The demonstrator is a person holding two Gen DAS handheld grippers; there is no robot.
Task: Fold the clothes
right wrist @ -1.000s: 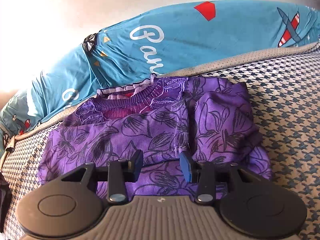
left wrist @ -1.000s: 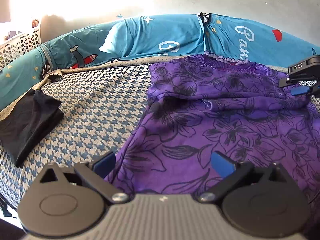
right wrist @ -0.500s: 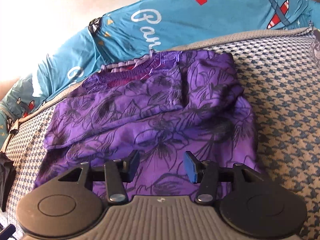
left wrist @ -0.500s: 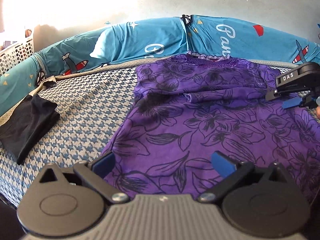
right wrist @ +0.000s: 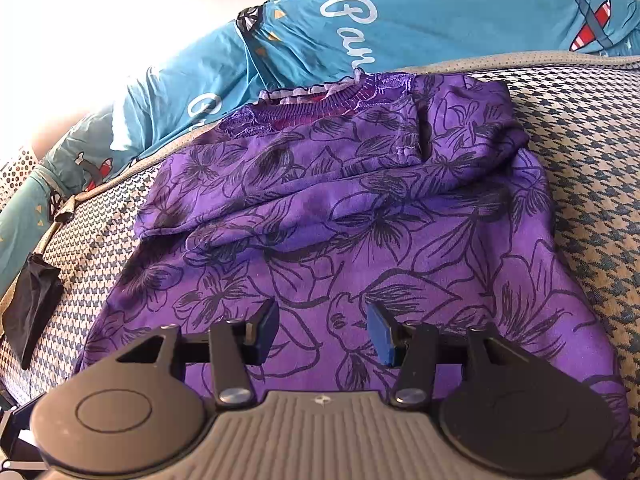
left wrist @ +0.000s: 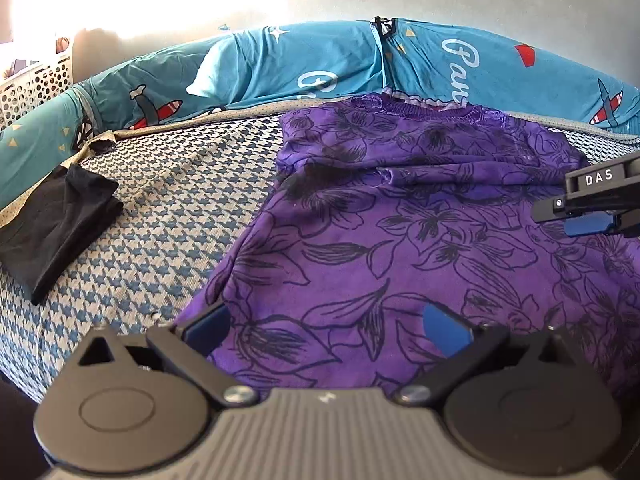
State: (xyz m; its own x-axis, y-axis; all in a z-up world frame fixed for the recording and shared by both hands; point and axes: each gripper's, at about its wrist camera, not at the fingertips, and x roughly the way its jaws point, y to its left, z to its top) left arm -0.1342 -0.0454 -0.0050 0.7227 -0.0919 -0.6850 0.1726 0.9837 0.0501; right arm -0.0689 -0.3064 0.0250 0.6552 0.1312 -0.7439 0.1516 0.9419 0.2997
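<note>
Purple floral top lies spread on the houndstooth bed, hem nearest, neckline at the far side. Left tool hangs over its near-left hem corner, fingers spread wide and empty — right tool likewise parted above the lower cloth, gripping nothing. Farther left, a folded black garment; beyond, teal airplane-print bolsters line the wall.

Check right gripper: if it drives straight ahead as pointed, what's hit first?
Probably the purple top: the open right gripper points over its lower half, toward the folded sleeve. Height above the cloth is unclear.
</note>
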